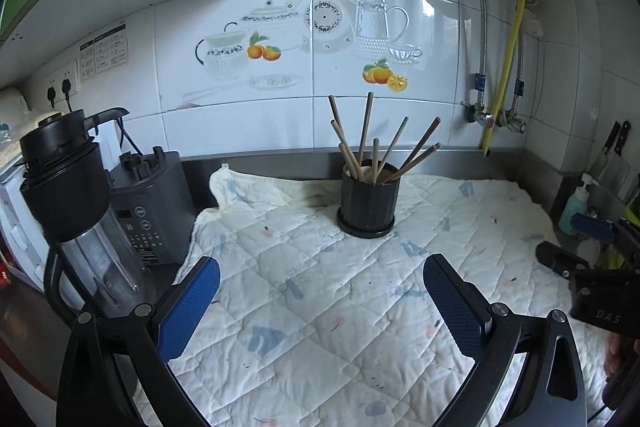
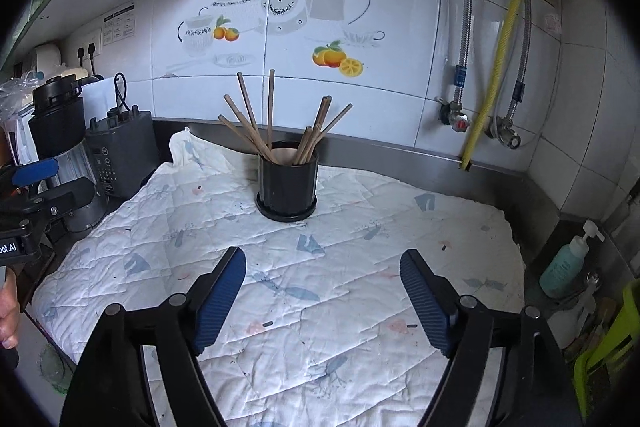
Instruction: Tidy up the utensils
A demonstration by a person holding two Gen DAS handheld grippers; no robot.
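White capitals "DAS" stand on the black body of the right gripper (image 1: 576, 239), seen at the right edge of the left wrist view. In the right wrist view, the left gripper (image 2: 52, 179) carries white lettering that reads "bot.AI", its beginning cut off at the frame edge. A printed chart (image 1: 104, 53) is stuck on the wall tiles above the sockets, but its lines are too small to read. The blender base (image 1: 150, 211) has a panel of markings, also illegible.
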